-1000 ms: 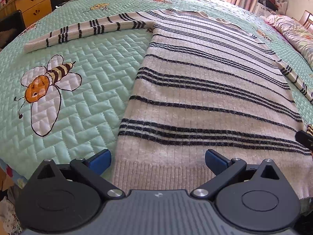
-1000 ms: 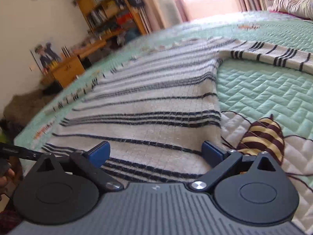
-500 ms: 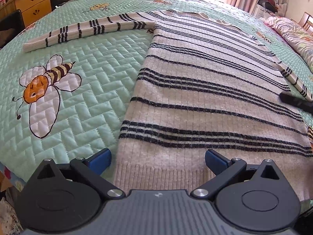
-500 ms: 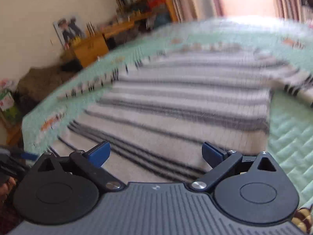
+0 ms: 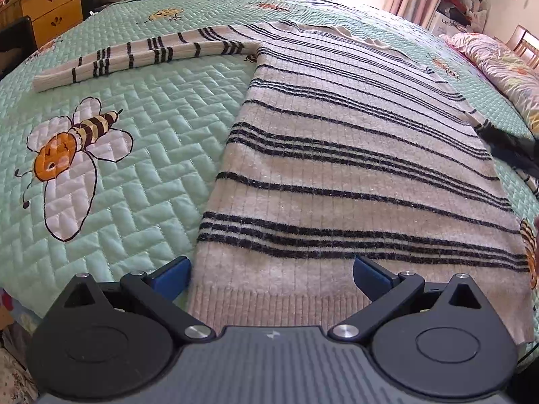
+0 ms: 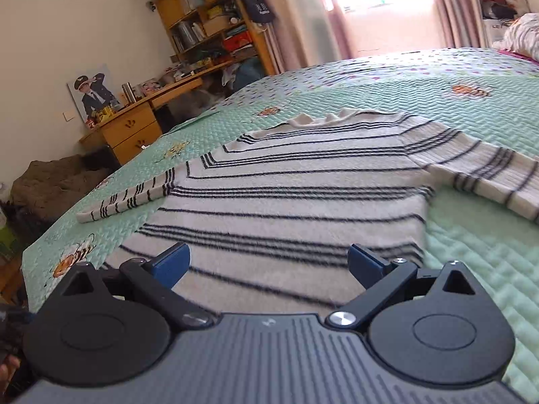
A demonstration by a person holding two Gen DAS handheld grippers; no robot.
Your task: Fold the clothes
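The left gripper (image 5: 271, 274) sits low over the near edge of the bed, its blue-tipped fingers (image 5: 171, 274) spread wide and holding nothing. Between them lies the ribbed hem (image 5: 279, 304) of the striped sweater (image 5: 353, 155), which is spread flat on the green quilted bedspread (image 5: 151, 155). The left finger tip sits just beside the sweater's left side edge, over bare quilt.

The right gripper (image 6: 267, 264) hovers over the sweater's lower body, nearer its right side edge, with fingers (image 6: 365, 262) likewise wide apart and empty. To its right, open quilt stretches away with nothing on it.

Farther up, the sweater's side edges run straight toward the shoulders. The left sleeve (image 5: 141, 57) stretches out sideways onto the quilt, flat and straight, with a bee motif (image 5: 70, 155) on the open bedspread below it. The right sleeve (image 6: 488, 178) angles outward toward the bed's right side. The collar (image 6: 323, 119) lies at the far end, slightly rumpled.

Beyond the bed stand a wooden desk (image 6: 134, 128), a bookshelf (image 6: 215, 23) and pink curtains (image 6: 293, 17) beside a bright window.
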